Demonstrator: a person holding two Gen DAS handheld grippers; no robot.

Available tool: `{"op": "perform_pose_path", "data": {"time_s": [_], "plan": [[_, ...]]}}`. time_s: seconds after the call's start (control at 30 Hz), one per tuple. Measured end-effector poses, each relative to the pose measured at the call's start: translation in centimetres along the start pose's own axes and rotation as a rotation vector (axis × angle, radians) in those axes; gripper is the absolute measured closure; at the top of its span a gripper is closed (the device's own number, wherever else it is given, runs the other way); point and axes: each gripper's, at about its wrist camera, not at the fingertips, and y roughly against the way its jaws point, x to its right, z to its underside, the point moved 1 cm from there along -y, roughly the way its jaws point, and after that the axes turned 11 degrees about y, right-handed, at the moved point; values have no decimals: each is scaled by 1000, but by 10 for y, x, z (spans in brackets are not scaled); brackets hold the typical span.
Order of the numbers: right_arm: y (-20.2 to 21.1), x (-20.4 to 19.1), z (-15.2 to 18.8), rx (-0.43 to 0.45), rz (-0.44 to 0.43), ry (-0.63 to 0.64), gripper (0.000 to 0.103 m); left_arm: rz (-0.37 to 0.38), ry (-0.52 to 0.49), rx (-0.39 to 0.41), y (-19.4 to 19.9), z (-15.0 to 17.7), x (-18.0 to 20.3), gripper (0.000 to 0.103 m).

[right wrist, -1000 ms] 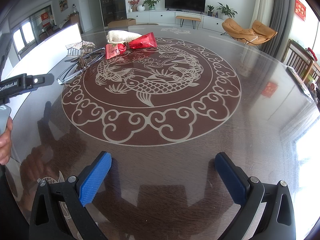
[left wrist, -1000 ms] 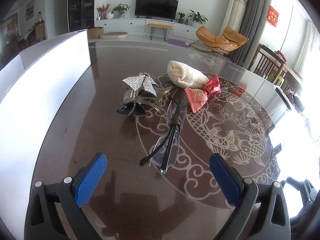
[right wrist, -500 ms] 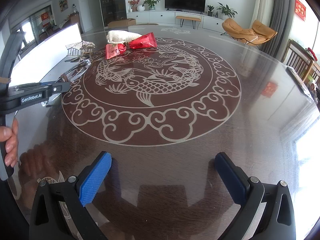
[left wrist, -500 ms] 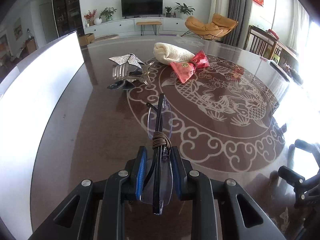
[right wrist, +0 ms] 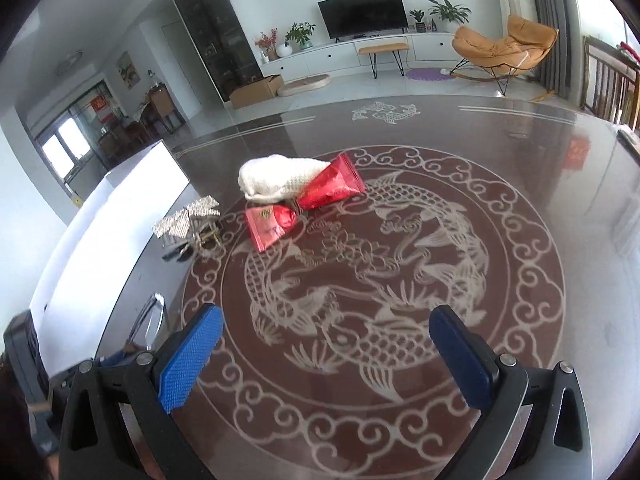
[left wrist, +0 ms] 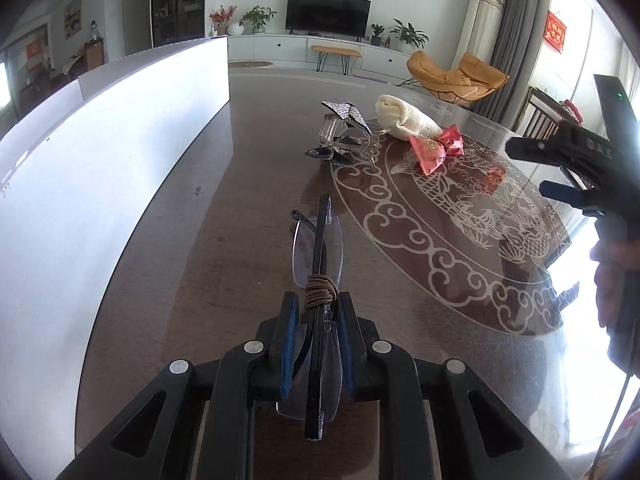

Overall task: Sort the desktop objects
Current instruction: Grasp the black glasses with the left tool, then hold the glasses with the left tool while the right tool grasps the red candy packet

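Lifted off desk since earlier: glasses (left wrist: 318, 276), clamped in left gripper (left wrist: 318, 320) jaws, above desk (left wrist: 240, 184) near white box (left wrist: 100, 168); right gripper (right wrist: 324, 344) jaws wide, empty; risk: thin lens slipping or cracking under squeeze

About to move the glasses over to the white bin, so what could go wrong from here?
1. The left gripper pinches the rimless folded glasses with a brown cord across a thin lens; squeezing might crack it.
2. Most of the frame sticks out forward, so it might pivot or catch the white bin wall.
3. The cord could slip off.
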Motion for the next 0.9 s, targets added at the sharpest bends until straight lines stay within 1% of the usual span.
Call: {"op": "perform_pose_path", "data": {"time_s": [0.03, 0.1, 0.13, 0.2, 0.23, 0.27, 0.3, 0.33, 0.4, 0.43, 0.47, 0.5, 0.53, 0.63, 0.77, 0.8, 0.87, 0.9], "plan": [[-16, 3, -15, -6, 13, -41, 5, 2, 1, 1, 0, 0, 0, 84], [-47, 7, -37, -29, 3, -129, 12, 1, -5, 3, -2, 0, 2, 84], [-61, 7, -44, -52, 0, -162, 12, -4, -12, 4, -2, 0, 3, 84], [-87, 0, -50, -106, 6, -188, 12, -9, -20, 6, -3, 0, 4, 84], [-91, -7, -53, -93, 48, -164, 12, -11, -19, 7, -3, -1, 4, 84], [-95, -15, -56, -84, 66, -130, 12, -11, -17, 9, -3, -1, 4, 84], [-101, -23, -57, -94, 61, -95, 15, -11, -16, 11, -4, -2, 3, 85], [-104, -31, -57, -99, 94, -42, 19, -13, -16, 11, -4, -2, 3, 85], [-108, -48, -55, -109, 118, 88, 31, -16, -21, 12, -5, -2, 3, 85], [-108, -56, -52, -112, 129, 154, 41, -17, -23, 11, -5, -2, 2, 85], [-106, -60, -46, -109, 126, 209, 48, -15, -23, 10, -5, -2, 2, 85], [-102, -63, -41, -105, 119, 247, 62, -12, -21, 8, -4, -1, 1, 85], [-96, -63, -32, -102, 110, 274, 70, -8, -21, 6, -3, -1, 1, 85], [-73, -59, -4, -90, 67, 321, 72, 18, -27, -7, -2, 2, 3, 85], [-24, -47, 55, -72, 28, 350, 72, 64, -62, -29, 1, 8, 14, 85], [-10, -43, 70, -68, 26, 350, 72, 72, -70, -33, 1, 9, 16, 85], [17, -35, 101, -58, 57, 358, 72, 77, -60, -39, 1, 10, 18, 84], [27, -31, 113, -55, 77, 361, 68, 83, -42, -43, 0, 9, 16, 83]]}}
